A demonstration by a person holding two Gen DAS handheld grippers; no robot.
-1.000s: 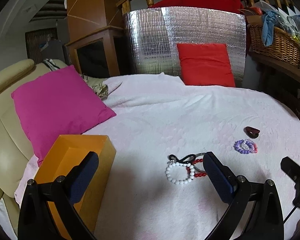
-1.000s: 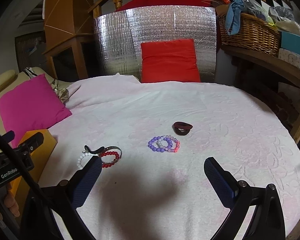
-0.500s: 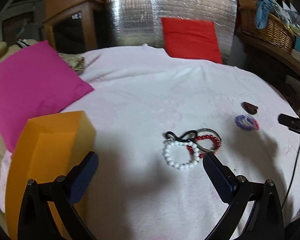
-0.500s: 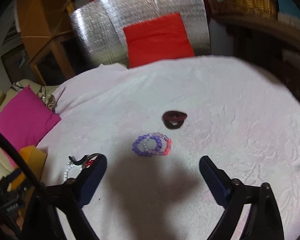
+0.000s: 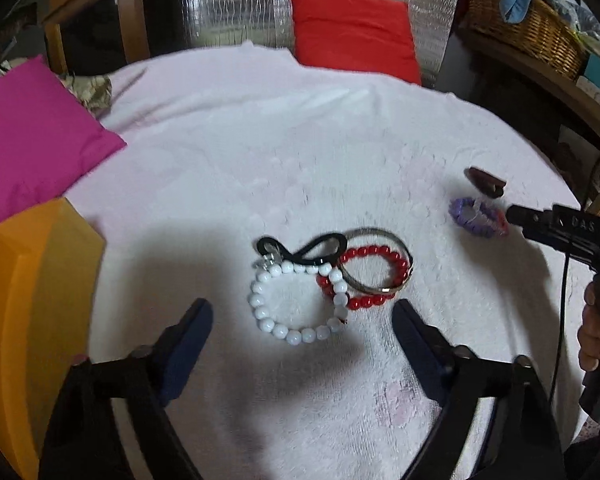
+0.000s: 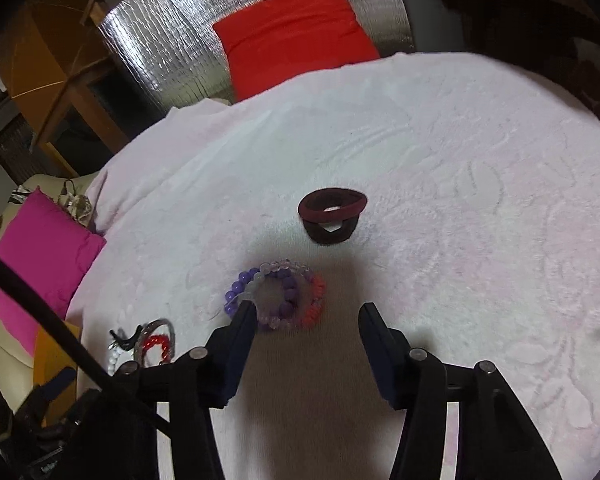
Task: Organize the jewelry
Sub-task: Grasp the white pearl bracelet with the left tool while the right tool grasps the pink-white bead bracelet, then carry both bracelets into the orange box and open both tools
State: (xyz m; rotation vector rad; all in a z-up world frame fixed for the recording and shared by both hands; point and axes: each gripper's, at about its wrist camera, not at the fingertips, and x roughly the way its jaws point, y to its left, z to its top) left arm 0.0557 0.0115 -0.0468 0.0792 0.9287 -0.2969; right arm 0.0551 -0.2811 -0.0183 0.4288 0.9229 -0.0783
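Note:
A white bead bracelet, a red bead bracelet, a metal bangle and a black hair tie lie tangled on the white cloth. My left gripper is open just above and in front of them. Purple and pink bead bracelets lie by my open right gripper, its left finger at their edge. Dark red hair bands lie beyond. The purple pile also shows in the left wrist view.
An orange box stands at the left edge of the cloth-covered round table. A pink cushion lies behind it. A red cushion leans on a silver foil panel at the back. A wicker basket sits at the right.
Both grippers have tilted down and moved in close over their jewelry piles. The right gripper's jaws have narrowed. The jewelry has not moved.

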